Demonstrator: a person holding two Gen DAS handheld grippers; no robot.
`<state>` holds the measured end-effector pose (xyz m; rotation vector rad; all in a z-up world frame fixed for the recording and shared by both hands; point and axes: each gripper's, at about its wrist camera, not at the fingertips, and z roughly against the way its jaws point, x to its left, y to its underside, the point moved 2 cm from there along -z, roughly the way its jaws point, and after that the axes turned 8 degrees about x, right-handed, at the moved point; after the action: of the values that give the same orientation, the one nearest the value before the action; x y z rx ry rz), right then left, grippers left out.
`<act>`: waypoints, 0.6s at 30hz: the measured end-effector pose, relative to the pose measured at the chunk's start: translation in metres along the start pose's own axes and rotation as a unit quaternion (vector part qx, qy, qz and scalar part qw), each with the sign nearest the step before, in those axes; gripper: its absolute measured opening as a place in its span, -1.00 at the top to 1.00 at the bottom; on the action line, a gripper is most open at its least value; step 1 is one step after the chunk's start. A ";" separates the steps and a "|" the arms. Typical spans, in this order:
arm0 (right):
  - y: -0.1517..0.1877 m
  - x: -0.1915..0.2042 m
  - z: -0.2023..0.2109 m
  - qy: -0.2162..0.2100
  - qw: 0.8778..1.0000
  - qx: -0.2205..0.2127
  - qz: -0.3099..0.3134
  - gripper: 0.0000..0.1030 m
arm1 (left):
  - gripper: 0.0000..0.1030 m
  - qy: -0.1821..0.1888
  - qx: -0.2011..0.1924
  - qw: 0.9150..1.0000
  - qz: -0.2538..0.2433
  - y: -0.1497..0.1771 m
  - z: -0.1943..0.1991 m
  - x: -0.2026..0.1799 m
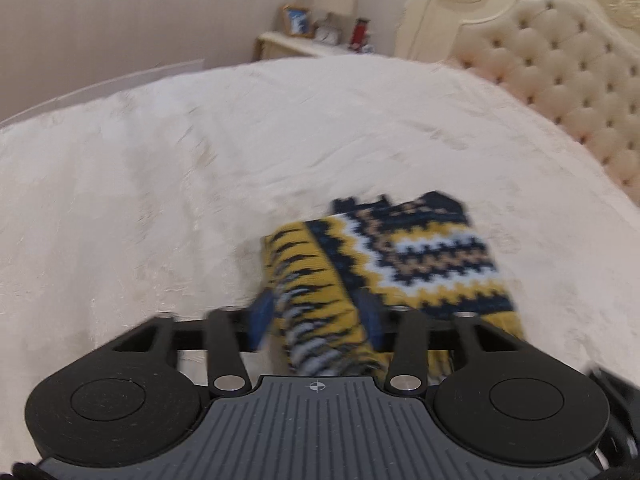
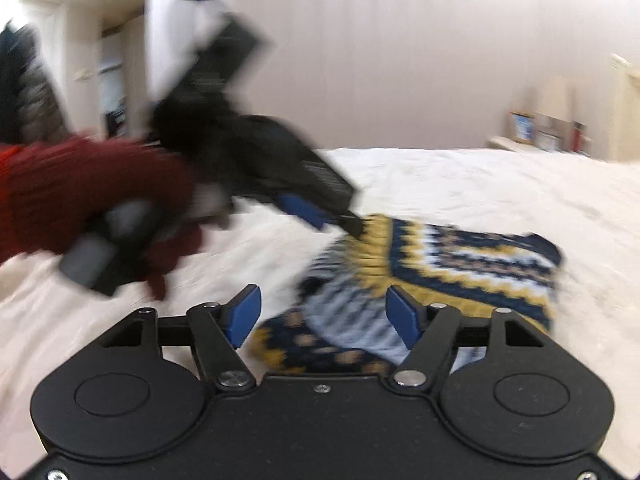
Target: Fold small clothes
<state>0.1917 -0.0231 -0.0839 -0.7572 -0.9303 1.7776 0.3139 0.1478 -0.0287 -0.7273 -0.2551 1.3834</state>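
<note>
A small knitted garment (image 1: 404, 256) in yellow, navy and white zigzag lies on the white bed (image 1: 200, 152). My left gripper (image 1: 316, 316) has its blue pads wide apart with a raised fold of the garment between them. In the right wrist view the same garment (image 2: 440, 264) lies partly folded, and the left gripper (image 2: 340, 220), held by a hand in a red sleeve, touches its upper edge. My right gripper (image 2: 324, 316) is open and empty just above the garment's near edge. Both views are motion-blurred.
A cream tufted headboard (image 1: 560, 80) stands at the right of the bed. A nightstand (image 1: 296, 44) with a photo frame, a clock and a red item stands at the far corner. A doorway (image 2: 112, 80) lies at the left in the right wrist view.
</note>
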 end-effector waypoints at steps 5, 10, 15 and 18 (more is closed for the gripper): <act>0.002 -0.045 0.008 0.044 0.993 0.006 -0.106 -0.61 | -0.51 0.018 -0.005 1.000 -0.017 0.014 0.011 -0.022; 0.016 -0.091 0.017 0.041 0.971 0.014 -0.233 -0.81 | -0.78 0.017 0.010 0.999 -0.029 0.031 0.002 -0.039; 0.030 -0.132 0.013 0.027 0.947 0.024 -0.319 -0.84 | -0.87 0.004 0.030 0.999 -0.027 0.047 -0.013 -0.043; 0.038 -0.143 0.009 0.020 0.938 0.027 -0.344 -0.85 | -0.87 -0.027 0.052 0.998 -0.018 0.055 -0.028 -0.032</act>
<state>0.2169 -0.1685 -0.0986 -0.3586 -0.9634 1.1576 0.2797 0.1088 -0.0754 -0.5983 -0.2358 1.3722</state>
